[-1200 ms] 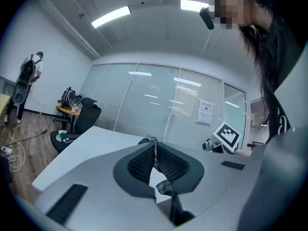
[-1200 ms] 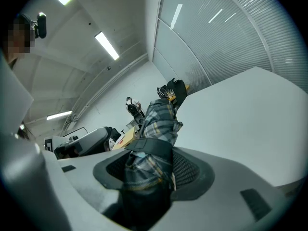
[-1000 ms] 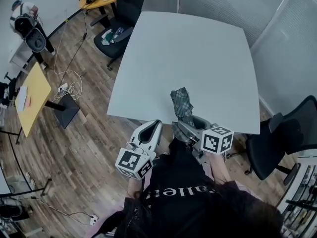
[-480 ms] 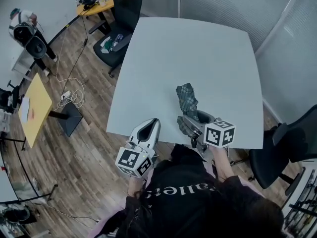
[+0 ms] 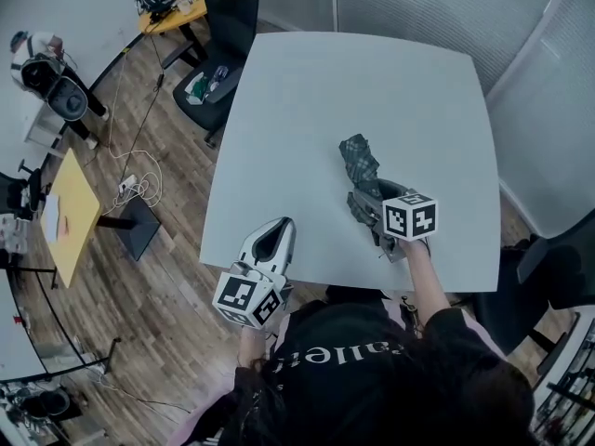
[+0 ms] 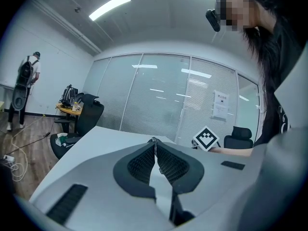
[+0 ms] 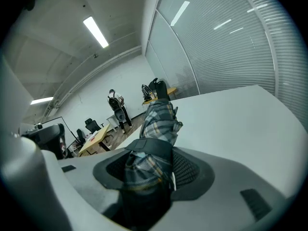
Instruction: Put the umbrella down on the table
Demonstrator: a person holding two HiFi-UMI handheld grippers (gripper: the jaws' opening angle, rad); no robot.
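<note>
— From the head view?
— The right tongs [image 5: 374, 210] hold the folded umbrella [image 5: 359, 163] over the table [image 5: 307, 100], tip towards 11 o'clock. The left tongs [image 5: 276, 234] sit at the 7 o'clock edge.
— The gripper views?
— Left: pinched together, empty. Right: clamped on plaid cloth.

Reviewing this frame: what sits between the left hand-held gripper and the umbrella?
Nothing. In the head view only bare table lies between the left hand-held gripper and the umbrella, which the right hand-held gripper holds.
</note>
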